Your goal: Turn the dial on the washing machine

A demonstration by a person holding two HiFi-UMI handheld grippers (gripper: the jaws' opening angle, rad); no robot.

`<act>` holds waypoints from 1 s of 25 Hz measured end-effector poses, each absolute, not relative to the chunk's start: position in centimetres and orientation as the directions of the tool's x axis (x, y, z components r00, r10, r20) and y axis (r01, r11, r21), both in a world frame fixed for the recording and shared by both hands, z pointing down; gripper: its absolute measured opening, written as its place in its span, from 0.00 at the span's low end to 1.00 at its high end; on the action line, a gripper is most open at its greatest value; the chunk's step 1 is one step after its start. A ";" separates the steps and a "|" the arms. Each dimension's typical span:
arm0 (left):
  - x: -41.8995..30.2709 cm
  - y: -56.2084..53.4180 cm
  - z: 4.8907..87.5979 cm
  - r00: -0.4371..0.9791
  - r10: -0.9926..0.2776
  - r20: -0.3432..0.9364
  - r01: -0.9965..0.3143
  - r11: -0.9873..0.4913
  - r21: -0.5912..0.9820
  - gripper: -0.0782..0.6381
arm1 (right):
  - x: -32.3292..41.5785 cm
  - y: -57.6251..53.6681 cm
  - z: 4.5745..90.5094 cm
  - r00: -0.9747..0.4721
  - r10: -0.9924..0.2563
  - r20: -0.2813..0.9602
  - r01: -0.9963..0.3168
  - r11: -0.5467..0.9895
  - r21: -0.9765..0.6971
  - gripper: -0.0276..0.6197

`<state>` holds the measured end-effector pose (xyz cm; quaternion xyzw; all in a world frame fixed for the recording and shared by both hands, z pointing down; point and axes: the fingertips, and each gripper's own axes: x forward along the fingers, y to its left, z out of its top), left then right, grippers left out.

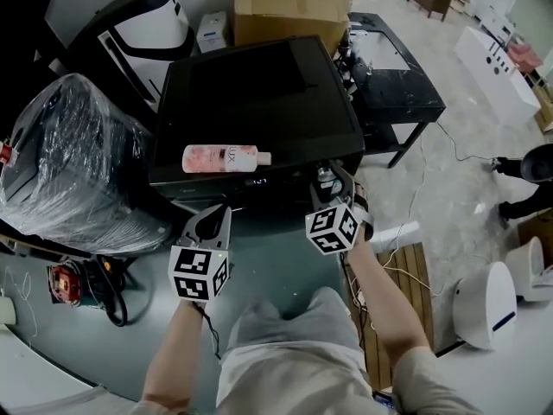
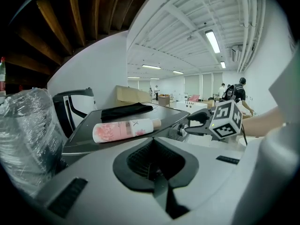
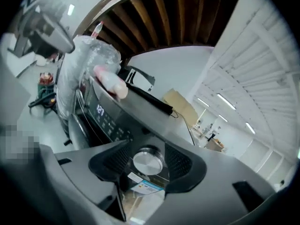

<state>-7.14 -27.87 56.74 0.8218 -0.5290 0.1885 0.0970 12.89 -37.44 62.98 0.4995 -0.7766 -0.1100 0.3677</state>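
The black washing machine [image 1: 259, 93] stands in front of me, its lit control panel [image 3: 100, 109] facing me. A pink bottle [image 1: 225, 157] lies on its lid near the front edge. My right gripper [image 1: 332, 185] is at the panel's right end. In the right gripper view its jaws sit on either side of the round silver dial [image 3: 147, 161], shut on it. My left gripper [image 1: 211, 220] hangs lower, in front of the machine's left half, and it is shut and holds nothing. The left gripper view shows the bottle [image 2: 124, 129] and the right gripper [image 2: 190, 128] at the dial.
A plastic-wrapped bulky object [image 1: 69, 154] stands left of the machine, with a red tool and cables [image 1: 65, 282] on the floor below. A cardboard box [image 1: 289, 3] is behind, a black table [image 1: 393, 67] to the right. A wooden pallet [image 1: 406, 301] and a white appliance [image 1: 488, 305] are beside my right arm.
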 end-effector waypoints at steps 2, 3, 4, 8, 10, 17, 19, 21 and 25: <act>-7.5 -27.5 55.4 0.366 -0.835 0.410 -0.906 -0.421 -0.050 0.14 | 12.0 -36.2 60.0 -0.280 -0.851 0.445 -0.725 0.491 0.483 0.41; -7.7 -27.3 54.8 0.363 -0.837 0.410 -0.905 -0.421 -0.058 0.14 | 11.6 -35.6 58.5 -0.307 -0.846 0.436 -0.740 0.500 0.450 0.38; -8.0 -27.1 54.1 0.359 -0.839 0.409 -0.905 -0.420 -0.066 0.14 | 11.1 -34.9 57.0 -0.340 -0.837 0.429 -0.759 0.513 0.400 0.35; -9.2 -26.3 50.2 0.347 -0.859 0.375 -0.914 -0.399 -0.068 0.14 | 10.3 -32.7 51.2 -0.462 -0.805 0.373 -0.821 0.547 0.164 0.21; -9.7 -25.9 47.9 0.346 -0.876 0.335 -0.922 -0.384 -0.050 0.14 | 10.6 -32.0 48.3 -0.478 -0.810 0.339 -0.828 0.544 0.134 0.16; -10.4 -24.4 40.0 0.342 -0.902 0.263 -0.929 -0.366 -0.046 0.14 | 10.0 -29.8 38.0 -0.555 -0.794 0.249 -0.805 0.588 0.078 0.11; -10.2 -24.0 37.7 0.338 -0.910 0.239 -0.928 -0.365 -0.075 0.14 | 10.1 -28.9 35.2 -0.570 -0.791 0.223 -0.797 0.599 0.085 0.09; -9.9 -23.5 35.2 0.333 -0.920 0.208 -0.923 -0.363 -0.127 0.14 | 10.3 -27.8 32.5 -0.577 -0.794 0.192 -0.793 0.601 0.101 0.09; -8.9 -22.1 31.1 0.342 -0.927 0.155 -0.910 -0.368 -0.191 0.14 | 11.1 -25.6 28.2 -0.581 -0.803 0.135 -0.793 0.596 0.130 0.09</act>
